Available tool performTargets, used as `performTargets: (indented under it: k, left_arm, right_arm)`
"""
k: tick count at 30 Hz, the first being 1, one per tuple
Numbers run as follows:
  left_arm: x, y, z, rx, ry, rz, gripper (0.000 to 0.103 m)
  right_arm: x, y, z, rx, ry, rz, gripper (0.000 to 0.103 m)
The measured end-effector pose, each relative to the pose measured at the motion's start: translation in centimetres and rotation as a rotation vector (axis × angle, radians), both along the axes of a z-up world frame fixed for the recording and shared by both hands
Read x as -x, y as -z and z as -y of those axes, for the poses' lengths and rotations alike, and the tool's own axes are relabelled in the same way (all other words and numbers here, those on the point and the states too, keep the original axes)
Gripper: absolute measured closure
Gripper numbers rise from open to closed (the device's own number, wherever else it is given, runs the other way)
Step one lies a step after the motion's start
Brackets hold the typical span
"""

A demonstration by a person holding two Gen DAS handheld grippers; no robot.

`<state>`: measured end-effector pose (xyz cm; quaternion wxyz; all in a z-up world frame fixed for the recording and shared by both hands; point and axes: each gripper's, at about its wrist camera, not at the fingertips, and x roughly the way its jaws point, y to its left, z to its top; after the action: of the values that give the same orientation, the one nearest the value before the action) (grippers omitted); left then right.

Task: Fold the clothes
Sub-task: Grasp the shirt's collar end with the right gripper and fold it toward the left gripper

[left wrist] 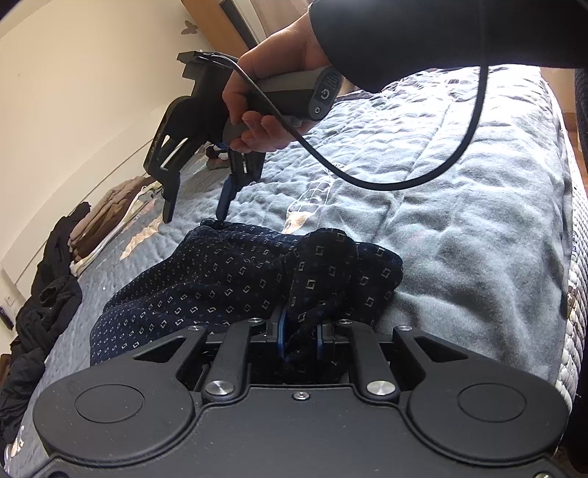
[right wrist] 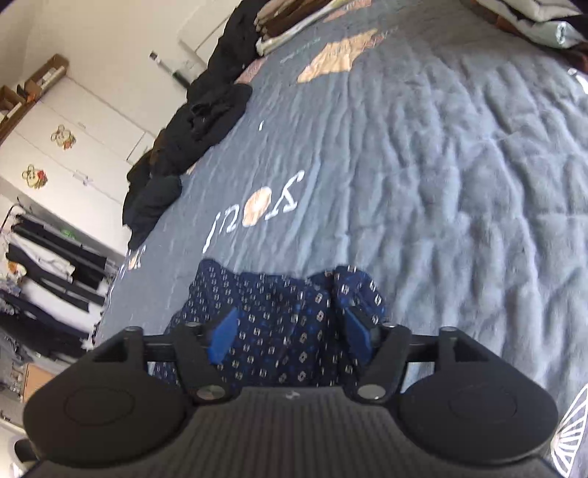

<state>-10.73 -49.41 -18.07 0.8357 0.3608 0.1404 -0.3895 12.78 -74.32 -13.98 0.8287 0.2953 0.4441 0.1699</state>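
Observation:
A navy garment with small square prints (left wrist: pixel 228 279) lies bunched on the grey-blue quilt (left wrist: pixel 459 220). My left gripper (left wrist: pixel 302 336) is shut on its near end, with a fold of fabric pinched between the blue pads. A hand (left wrist: pixel 264 73) holds my right gripper (left wrist: pixel 194 213) just over the garment's far end; one fingertip nearly touches the cloth. In the right wrist view that gripper (right wrist: pixel 292 327) stands open, its blue pads wide apart over the garment (right wrist: pixel 279 312), not pressing it.
Dark clothes (left wrist: pixel 47 294) (right wrist: pixel 205 121) are heaped along the bed's far side. A folded brown and beige stack (left wrist: pixel 106 217) (right wrist: pixel 294 18) lies beyond them. A black cable (left wrist: pixel 404 180) loops over the quilt (right wrist: pixel 422 165). The mattress edge (left wrist: pixel 573 257) drops off at the right.

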Motion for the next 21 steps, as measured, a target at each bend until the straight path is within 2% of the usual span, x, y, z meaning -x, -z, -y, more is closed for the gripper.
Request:
performTargets:
  k: [4, 10, 16, 21]
  left_arm:
    - [0.1, 0.0, 0.0, -0.001, 0.001, 0.001, 0.088]
    - [-0.1, 0.0, 0.1, 0.0, 0.002, -0.004, 0.088]
    - [-0.1, -0.1, 0.2, 0.001, 0.002, -0.005, 0.088]
    - [-0.1, -0.2, 0.3, 0.003, 0.001, -0.007, 0.088]
  right_arm:
    - [-0.4, 0.8, -1.2, 0.029, -0.041, -0.029, 0.033]
    - [-0.6, -0.5, -1.4, -0.027, -0.063, 0.009, 0.032]
    - [-1.1, 0.6, -2.5, 0.068, -0.096, -0.043, 0.032]
    - [-1.3, 1.1, -2.9, 0.048, -0.083, -0.027, 0.029]
